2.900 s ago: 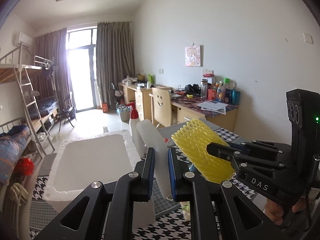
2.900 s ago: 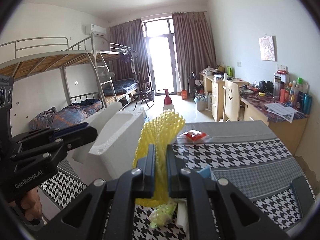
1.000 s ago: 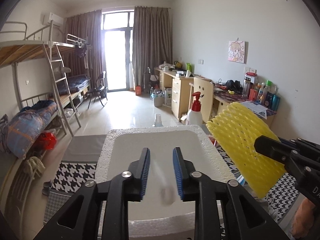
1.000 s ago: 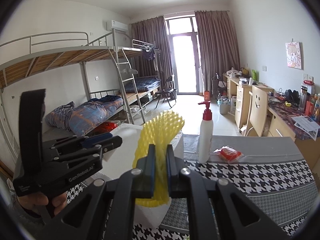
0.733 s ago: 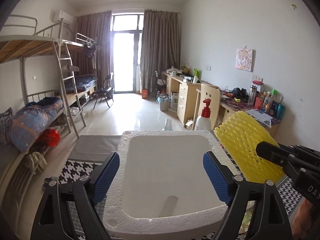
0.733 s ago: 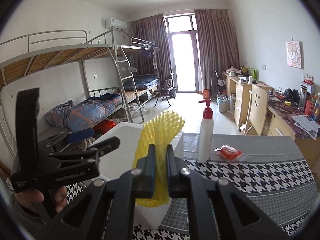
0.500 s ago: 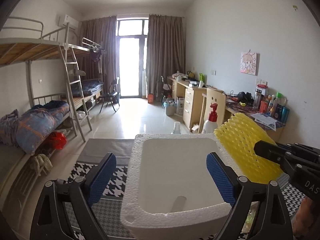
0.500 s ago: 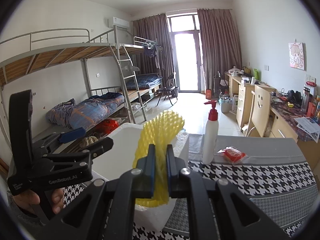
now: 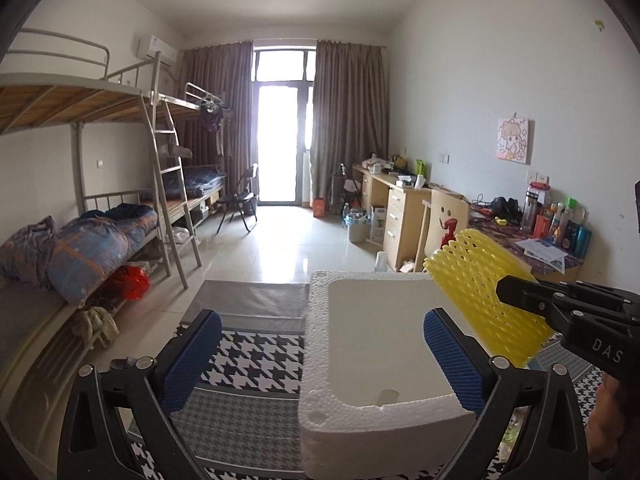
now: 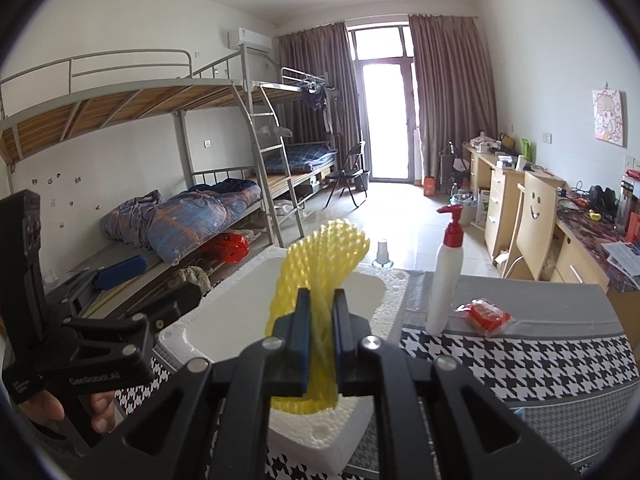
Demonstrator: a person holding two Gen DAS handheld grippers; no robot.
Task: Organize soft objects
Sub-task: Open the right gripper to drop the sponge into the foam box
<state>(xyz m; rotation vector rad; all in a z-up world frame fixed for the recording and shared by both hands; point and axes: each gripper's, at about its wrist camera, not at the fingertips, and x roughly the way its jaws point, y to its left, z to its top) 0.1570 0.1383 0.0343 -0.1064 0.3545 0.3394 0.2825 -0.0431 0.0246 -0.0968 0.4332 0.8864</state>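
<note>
A white foam box (image 9: pixel 372 412) stands open-side up on the houndstooth table; it also shows in the right wrist view (image 10: pixel 248 292). My right gripper (image 10: pixel 320 312) is shut on a yellow foam net sleeve (image 10: pixel 324 256) and holds it over the box's near right rim. The sleeve shows in the left wrist view (image 9: pixel 484 292) at the box's right edge. My left gripper (image 9: pixel 320 356) is open wide and empty, its blue pads (image 9: pixel 192 356) spread across the box's near left corner.
A white pump bottle with a red top (image 10: pixel 446 272) and a red packet (image 10: pixel 486 314) stand on the table right of the box. The houndstooth cloth (image 9: pixel 248 364) covers the table. Bunk beds stand left, desks and a chair right.
My left gripper opened wide and let go of the foam box, then shifted left. My right gripper kept hold of the yellow sleeve and stayed above the box.
</note>
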